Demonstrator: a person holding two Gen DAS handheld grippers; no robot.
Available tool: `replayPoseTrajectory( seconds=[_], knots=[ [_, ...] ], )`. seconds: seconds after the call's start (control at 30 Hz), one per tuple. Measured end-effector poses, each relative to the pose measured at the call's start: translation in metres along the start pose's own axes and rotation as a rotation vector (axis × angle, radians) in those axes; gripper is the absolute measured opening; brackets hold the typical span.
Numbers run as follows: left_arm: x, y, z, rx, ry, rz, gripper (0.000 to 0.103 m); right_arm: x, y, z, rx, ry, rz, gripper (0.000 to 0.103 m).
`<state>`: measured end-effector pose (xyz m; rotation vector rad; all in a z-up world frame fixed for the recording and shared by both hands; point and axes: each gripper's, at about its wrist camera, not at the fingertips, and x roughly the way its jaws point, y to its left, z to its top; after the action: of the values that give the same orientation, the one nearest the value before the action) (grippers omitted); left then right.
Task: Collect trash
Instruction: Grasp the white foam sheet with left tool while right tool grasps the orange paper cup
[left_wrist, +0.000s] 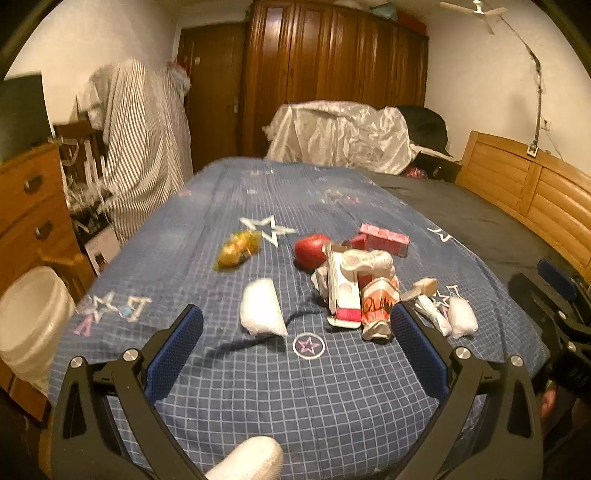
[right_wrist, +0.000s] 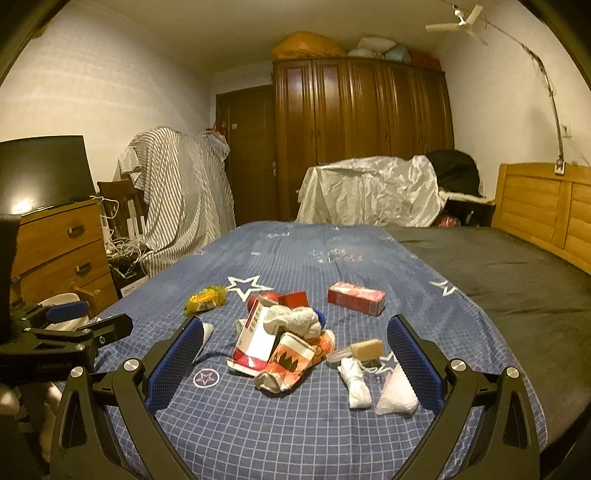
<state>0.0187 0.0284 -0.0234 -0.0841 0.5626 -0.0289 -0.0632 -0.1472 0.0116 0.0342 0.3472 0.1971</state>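
Note:
Trash lies on a blue checked bedsheet (left_wrist: 258, 387). A heap of crushed cartons and paper (left_wrist: 354, 291) (right_wrist: 284, 343) sits mid-bed, with a red apple-like ball (left_wrist: 310, 251), a pink box (left_wrist: 384, 240) (right_wrist: 356, 297) and a yellow wrapper (left_wrist: 238, 249) (right_wrist: 205, 299) behind it. White wads lie at the left (left_wrist: 260, 312) and the right (left_wrist: 461, 317) (right_wrist: 397, 393); a twisted white wrapper (right_wrist: 356, 382) is between. My left gripper (left_wrist: 295, 328) hovers open before the heap. My right gripper (right_wrist: 295, 341) is open too, its fingers either side of the heap.
A white bucket (left_wrist: 33, 325) stands on the floor left of the bed, by a wooden dresser (right_wrist: 59, 247). The wooden headboard (right_wrist: 546, 210) runs along the right. Covered furniture (right_wrist: 369, 192) and a wardrobe (right_wrist: 362, 136) stand beyond the bed's far end.

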Motion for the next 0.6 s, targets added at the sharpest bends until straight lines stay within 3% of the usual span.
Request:
replayPoseTrajectory(
  seconds=[0.17, 0.3, 0.37, 0.5, 0.6],
  knots=[
    [0.037, 0.034, -0.007, -0.042, 0.134, 0.029, 0.098, 0.017, -0.012, -0.011, 0.032, 0.074, 0.029, 0.099],
    [0.074, 0.058, -0.016, -0.038, 0.260, 0.018, 0.098, 0.045, -0.022, -0.028, 0.075, 0.185, 0.073, 0.098],
    [0.093, 0.064, -0.019, -0.030, 0.314, -0.004, 0.098, 0.060, -0.024, -0.037, 0.104, 0.241, 0.109, 0.094],
    [0.117, 0.068, -0.010, -0.050, 0.344, -0.035, 0.098, 0.090, -0.024, -0.051, 0.161, 0.327, 0.171, 0.073],
    [0.136, 0.060, -0.001, -0.044, 0.363, -0.046, 0.098, 0.119, -0.025, -0.058, 0.223, 0.378, 0.203, 0.070]
  ],
)
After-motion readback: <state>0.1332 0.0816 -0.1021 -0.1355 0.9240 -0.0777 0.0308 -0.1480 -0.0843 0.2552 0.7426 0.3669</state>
